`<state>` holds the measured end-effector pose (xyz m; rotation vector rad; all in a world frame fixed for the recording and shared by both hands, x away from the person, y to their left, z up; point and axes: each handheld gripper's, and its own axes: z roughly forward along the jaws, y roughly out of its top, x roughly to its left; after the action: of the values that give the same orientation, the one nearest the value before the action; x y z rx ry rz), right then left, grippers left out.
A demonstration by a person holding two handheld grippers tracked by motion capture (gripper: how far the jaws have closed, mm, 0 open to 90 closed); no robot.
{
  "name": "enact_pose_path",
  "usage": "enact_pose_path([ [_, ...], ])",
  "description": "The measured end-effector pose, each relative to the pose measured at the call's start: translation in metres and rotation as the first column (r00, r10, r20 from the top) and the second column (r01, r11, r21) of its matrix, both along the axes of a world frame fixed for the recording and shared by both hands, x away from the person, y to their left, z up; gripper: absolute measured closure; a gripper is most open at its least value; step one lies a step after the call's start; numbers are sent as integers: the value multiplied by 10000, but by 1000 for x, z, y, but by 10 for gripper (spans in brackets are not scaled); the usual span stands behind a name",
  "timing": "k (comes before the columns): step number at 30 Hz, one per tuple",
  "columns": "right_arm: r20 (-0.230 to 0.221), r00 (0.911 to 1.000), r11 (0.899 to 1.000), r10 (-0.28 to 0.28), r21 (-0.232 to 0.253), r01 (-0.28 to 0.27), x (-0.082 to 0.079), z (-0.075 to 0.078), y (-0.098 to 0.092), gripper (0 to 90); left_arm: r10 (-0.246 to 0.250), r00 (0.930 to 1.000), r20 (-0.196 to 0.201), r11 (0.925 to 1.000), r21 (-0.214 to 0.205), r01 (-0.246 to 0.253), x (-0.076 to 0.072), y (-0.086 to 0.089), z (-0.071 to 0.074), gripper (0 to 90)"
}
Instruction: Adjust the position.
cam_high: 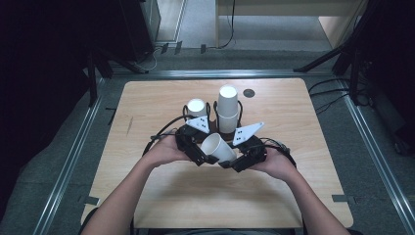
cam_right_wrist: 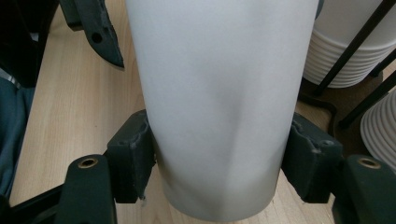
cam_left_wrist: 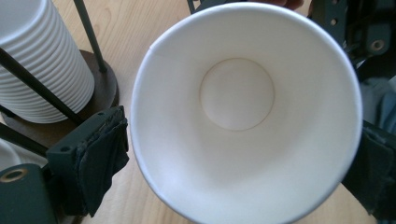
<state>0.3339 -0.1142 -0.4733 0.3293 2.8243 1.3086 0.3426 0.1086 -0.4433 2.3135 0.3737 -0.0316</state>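
A white paper cup (cam_high: 218,146) lies tilted between my two grippers above the middle of the table. My right gripper (cam_right_wrist: 219,172) is shut on the cup (cam_right_wrist: 219,93) near its base, and its pads (cam_right_wrist: 133,158) press into the wall on both sides. The left gripper view looks straight into the cup's open mouth (cam_left_wrist: 238,93). My left gripper (cam_left_wrist: 233,158) stands open and wide, with its pads (cam_left_wrist: 105,156) just outside the round, unsquashed rim. In the high view, the left gripper (cam_high: 206,156) and right gripper (cam_high: 231,161) face each other across the cup.
Just behind the grippers stands a dark wire cup holder (cam_high: 214,115) with a tall stack of white cups (cam_high: 228,105) and a shorter stack (cam_high: 196,107). A small black disc (cam_high: 249,92) lies on the wooden table (cam_high: 161,196) behind them.
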Motion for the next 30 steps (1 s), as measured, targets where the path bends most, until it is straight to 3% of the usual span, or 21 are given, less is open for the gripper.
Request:
enact_pose_path([
  [4,-125,9999,9999,25,171,-23,1,1,-1,328,214,9998,25,9994,-255,-213,-2,1,-2,47],
  [8,-260,9996,9992,86,382,-76,2,2,0,327,601,9982,-75,9954,-740,-605,-3,2,-4,46],
  [9,-296,9995,9990,89,441,-76,2,2,1,327,673,9973,-290,9927,-983,-699,-3,2,-4,47],
  [11,-382,9992,9987,75,508,-55,2,3,0,327,748,9969,-237,9914,-1062,-769,-3,1,-4,51],
  [15,-485,9988,9978,61,669,-29,4,4,-1,327,852,9962,-194,9859,-1427,-871,-5,2,-3,152],
  [18,-490,9988,9975,83,706,-49,4,4,-1,327,723,9962,-476,9808,-1783,-797,-4,4,-2,199],
  [23,-667,9977,9989,151,459,-120,5,0,0,325,539,9968,-591,9880,-1418,-619,-3,2,-3,235],
  [26,-647,9978,9993,175,354,-152,5,-1,0,319,429,9980,-469,9915,-1205,-483,-3,1,-3,241],
  [27,-664,9976,9991,184,383,-159,5,-1,1,304,437,9981,-424,9920,-1170,-484,-3,2,-2,241],
  [28,-695,9976,9994,-74,343,98,4,-1,2,226,382,9983,-437,9925,-1148,-430,-3,4,-2,241],
  [29,-695,9976,9994,-74,343,98,4,-1,2,226,427,9983,-393,9923,-1142,-469,-3,6,-1,241],
  [30,-1002,9949,9993,-88,350,123,5,-2,3,200,403,9984,-391,9930,-1091,-443,-2,9,1,241],
])
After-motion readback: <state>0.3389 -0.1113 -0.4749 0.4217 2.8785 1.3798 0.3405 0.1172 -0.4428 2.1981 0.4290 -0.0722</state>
